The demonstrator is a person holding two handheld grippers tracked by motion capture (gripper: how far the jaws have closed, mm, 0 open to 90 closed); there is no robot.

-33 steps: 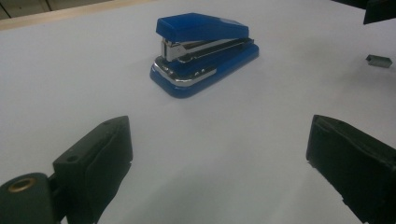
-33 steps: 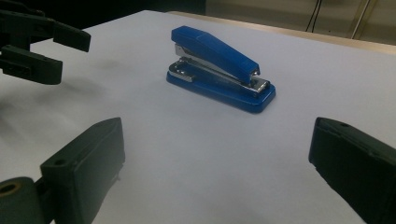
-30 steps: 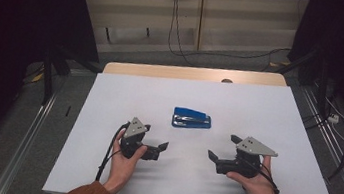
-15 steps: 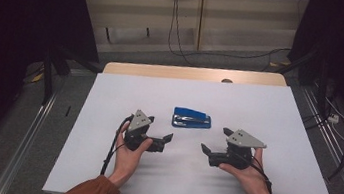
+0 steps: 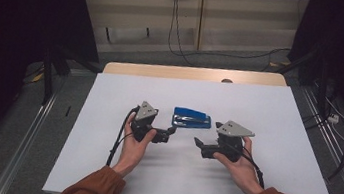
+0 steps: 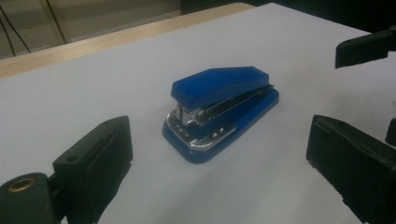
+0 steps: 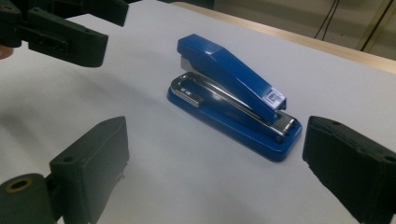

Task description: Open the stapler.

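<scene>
high view: overhead from 6 o'clock, far | gripper views: low, close, opposite sides | shared: blue stapler (image 5: pixel 192 118) on bench (image 5: pixel 268 115)

The white table surface (image 5: pixel 268 119) lies bare on all sides of the blue stapler (image 5: pixel 191 118), the sole obstacle on it. The left gripper (image 5: pixel 169 133) and right gripper (image 5: pixel 199 144), jaws spread, flank the stapler's near side without touching it. Open surface separates the two grippers. The far side and both ends of the stapler stand unobstructed.
</scene>
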